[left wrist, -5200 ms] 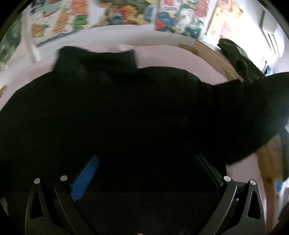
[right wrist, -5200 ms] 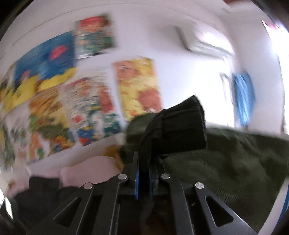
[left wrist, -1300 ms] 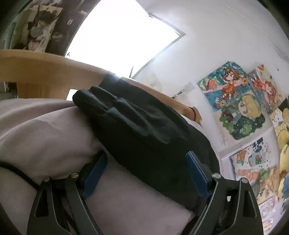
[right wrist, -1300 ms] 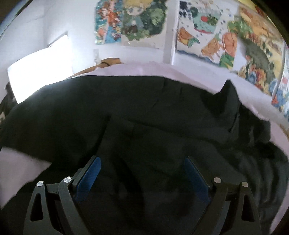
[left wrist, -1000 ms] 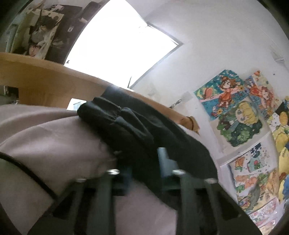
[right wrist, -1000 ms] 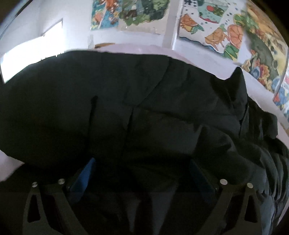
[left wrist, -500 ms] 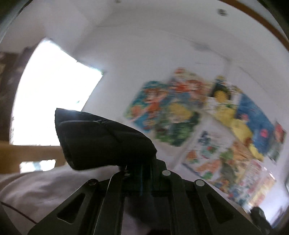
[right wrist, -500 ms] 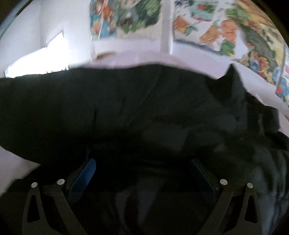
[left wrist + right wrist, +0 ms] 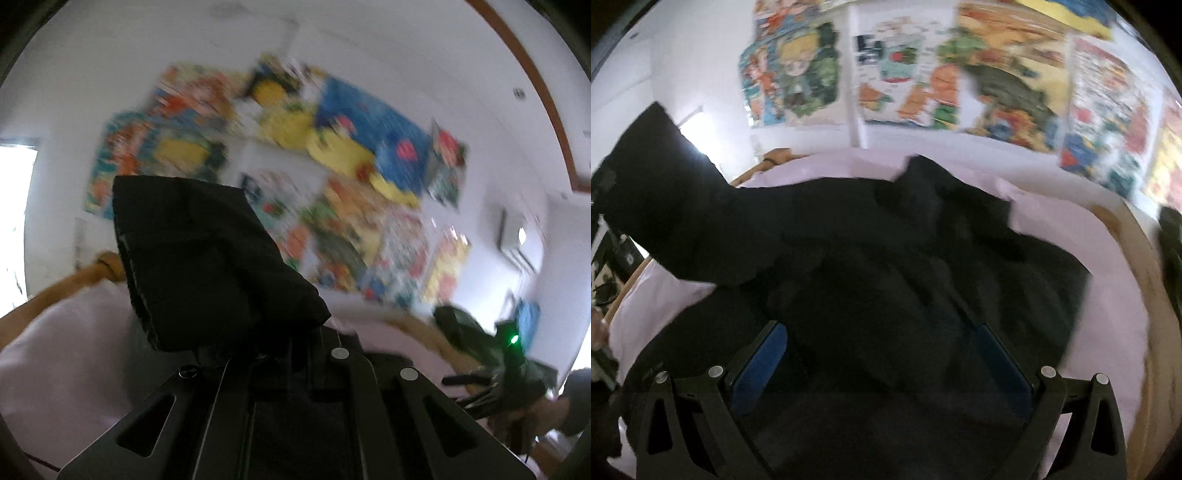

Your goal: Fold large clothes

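One black garment (image 9: 886, 258), two grippers.
Your left gripper (image 9: 280, 354) was clamped on its sleeve (image 9: 207, 258); your right gripper (image 9: 882, 354) stood apart, pads (image 9: 761, 354) at nine and three o'clock.

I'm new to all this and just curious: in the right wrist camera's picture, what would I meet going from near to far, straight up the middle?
Open tongs → crumpled black garment → pale pink bed sheet → colourful cartoon posters on the white wall.
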Motion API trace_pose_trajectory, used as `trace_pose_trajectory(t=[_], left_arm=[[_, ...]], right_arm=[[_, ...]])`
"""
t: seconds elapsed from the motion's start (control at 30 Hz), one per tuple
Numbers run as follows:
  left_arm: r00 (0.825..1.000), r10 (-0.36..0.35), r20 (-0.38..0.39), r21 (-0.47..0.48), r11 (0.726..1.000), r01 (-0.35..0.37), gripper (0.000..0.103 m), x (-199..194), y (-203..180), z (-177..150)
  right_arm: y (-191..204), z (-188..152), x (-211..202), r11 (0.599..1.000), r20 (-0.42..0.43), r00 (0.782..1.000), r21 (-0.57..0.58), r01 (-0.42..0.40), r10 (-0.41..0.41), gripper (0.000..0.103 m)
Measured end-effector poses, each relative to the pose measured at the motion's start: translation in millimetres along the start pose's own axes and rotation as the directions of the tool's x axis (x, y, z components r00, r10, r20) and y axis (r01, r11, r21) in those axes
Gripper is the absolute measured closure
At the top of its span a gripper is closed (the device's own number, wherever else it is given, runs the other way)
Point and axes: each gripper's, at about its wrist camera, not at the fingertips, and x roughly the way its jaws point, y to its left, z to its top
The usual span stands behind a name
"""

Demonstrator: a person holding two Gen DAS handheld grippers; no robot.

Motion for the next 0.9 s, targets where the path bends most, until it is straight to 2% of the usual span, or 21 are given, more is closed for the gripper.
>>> trace_pose_trajectory(t=[0.03,0.13,0.2,0.23,0.3,0.4,0.47,0.53,0.57,0.63,0.73,0.8,0.83,0.87,0.9], left_arm=[[1.0,-0.014,-0.028,0.021,1.0,0.015,0.1,11.2,-7.1,0.0],[0.99,-0.044,-0.135,0.171,0.983,0.067,0.1,44.0,-43.4,-9.8],[0.973,-0.054,-0.223,0.309,0.943,0.123,0.1,72.0,-72.0,-22.7],[0.965,-0.058,-0.255,0.349,0.926,0.148,0.1,80.0,-81.8,-31.3],[0.931,-0.064,-0.359,0.418,0.881,0.222,0.1,107.4,-103.0,-53.1],[0.874,-0.074,-0.48,0.422,0.854,0.304,0.1,136.4,-116.0,-89.2],[0.842,-0.08,-0.534,0.389,0.861,0.328,0.1,154.9,-122.0,-114.3],[0.809,-0.091,-0.581,0.304,0.898,0.319,0.099,172.5,-118.7,-134.2],[0.786,-0.09,-0.612,0.259,0.916,0.307,0.099,182.9,-116.2,-142.6],[0.756,-0.087,-0.649,0.207,0.936,0.286,0.099,197.0,-109.9,-151.5],[0.749,-0.106,-0.654,0.193,0.934,0.301,0.095,199.0,-106.0,-150.1],[0.737,-0.141,-0.661,0.163,0.932,0.325,0.08,200.3,-105.0,-146.2],[0.729,-0.166,-0.664,0.143,0.929,0.342,0.06,200.9,-105.2,-145.1],[0.728,-0.191,-0.659,0.128,0.925,0.359,0.047,196.4,-104.3,-144.7],[0.731,-0.208,-0.65,0.123,0.92,0.371,0.045,191.6,-104.3,-144.0]], right_arm=[[-10.7,-7.6,-6.2,1.0,0.008,1.0,0.019,-0.006,0.006,0.0],[-39.9,-23.1,-10.0,0.992,0.06,0.998,0.12,-0.037,0.03,0.0],[-61.9,-30.7,-2.2,0.974,0.111,0.993,0.214,-0.071,0.048,0.0],[-71.7,-34.5,0.4,0.966,0.12,0.991,0.246,-0.082,0.054,0.0],[-95.2,-44.0,16.4,0.936,0.104,0.993,0.339,-0.092,0.06,0.0],[-116.7,-49.6,32.9,0.909,0.084,0.992,0.4,-0.118,0.092,0.0],[-128.7,-51.0,40.5,0.89,0.087,0.99,0.435,-0.136,0.109,0.0],[-138.3,-52.5,46.5,0.873,0.086,0.989,0.465,-0.146,0.12,0.0],[-143.8,-53.7,48.1,0.864,0.091,0.989,0.482,-0.147,0.117,0.0],[-151.9,-57.0,49.2,0.841,0.103,0.987,0.517,-0.159,0.124,0.0],[-162.3,-63.4,49.3,0.791,0.132,0.975,0.571,-0.22,0.176,0.0],[-166.1,-66.8,48.9,0.758,0.16,0.963,0.594,-0.271,0.219,0.0],[-167.2,-66.6,48.4,0.743,0.173,0.957,0.602,-0.291,0.234,0.0],[-167.7,-66.3,47.9,0.729,0.185,0.95,0.61,-0.31,0.25,0.0],[-167.9,-65.3,47.4,0.71,0.202,0.94,0.616,-0.341,0.276,0.0]])
